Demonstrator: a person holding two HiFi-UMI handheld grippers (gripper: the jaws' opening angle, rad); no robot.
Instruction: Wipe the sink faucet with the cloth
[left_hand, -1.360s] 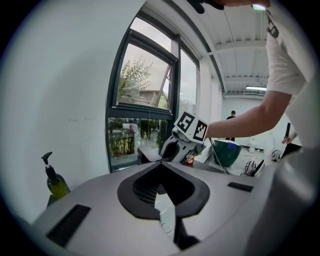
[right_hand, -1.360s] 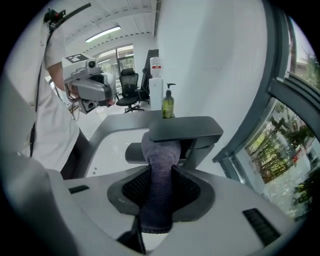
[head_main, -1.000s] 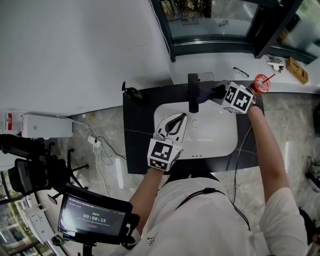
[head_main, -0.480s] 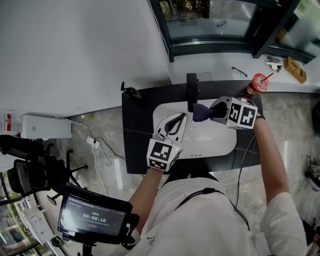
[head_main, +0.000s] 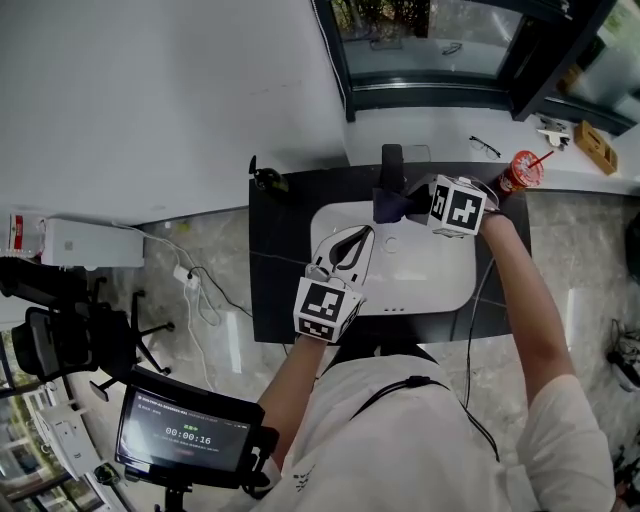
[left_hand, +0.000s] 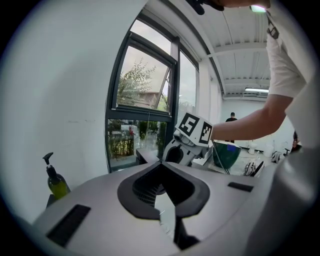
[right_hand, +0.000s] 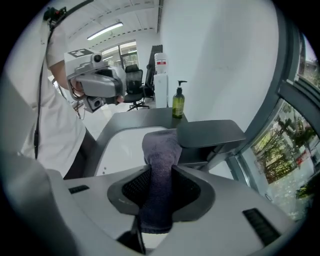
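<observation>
the sink (head_main: 440, 285) is set in the bench (head_main: 272, 300), with the faucet (head_main: 391, 160) at its far rim. 1 soap bottle (head_main: 266, 181) stands at the bench's far left corner; 1 cup (head_main: 521, 168) stands just beyond its far right corner. the cloth (head_main: 390, 205), gripped in the right claw (head_main: 410, 204), lies against the faucet. the left claw (head_main: 355, 240) is above the sink's left half.

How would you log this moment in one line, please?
right hand-held gripper: shut on cloth | cloth at faucet | left hand-held gripper: empty, over sink

Black counter (head_main: 270, 300) with sink (head_main: 432, 272), soap bottle (head_main: 265, 181)
</observation>
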